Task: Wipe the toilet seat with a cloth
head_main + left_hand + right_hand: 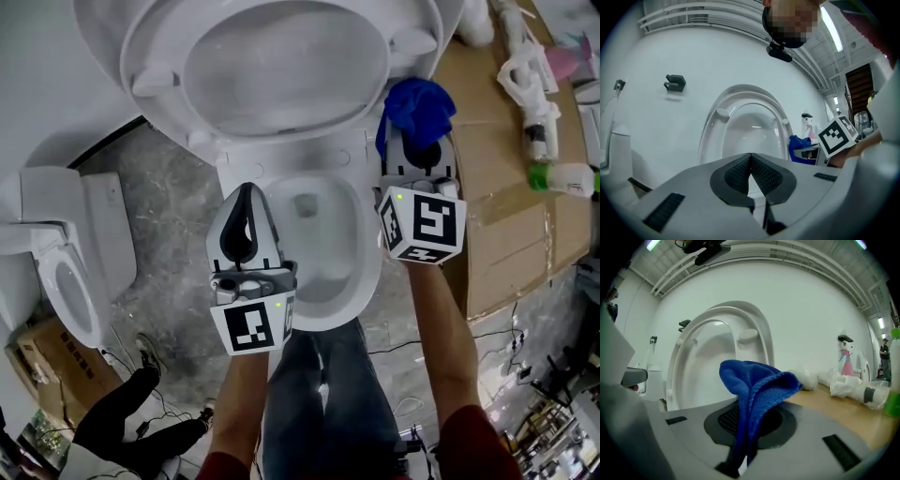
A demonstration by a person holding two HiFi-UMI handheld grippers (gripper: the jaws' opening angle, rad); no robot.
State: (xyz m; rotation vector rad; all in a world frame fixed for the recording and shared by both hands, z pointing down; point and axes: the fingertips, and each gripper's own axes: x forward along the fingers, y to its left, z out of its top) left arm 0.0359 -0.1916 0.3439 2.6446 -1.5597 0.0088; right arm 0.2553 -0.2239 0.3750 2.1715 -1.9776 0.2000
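Now your right gripper [417, 141] pinches the blue cloth [417, 106] in its jaws. The raised toilet seat [141, 47] stands just ahead, to its left. Your left gripper [247, 202] has its jaws pressed together, empty.

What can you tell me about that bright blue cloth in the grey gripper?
The bright blue cloth looks like soft, knitted fabric with a stitched hem. It is crumpled into loose folds that bunch up above the right gripper, whose jaws are shut on its lower part. Nothing else appears to touch it. In the head view it sits right of the raised white toilet seat.
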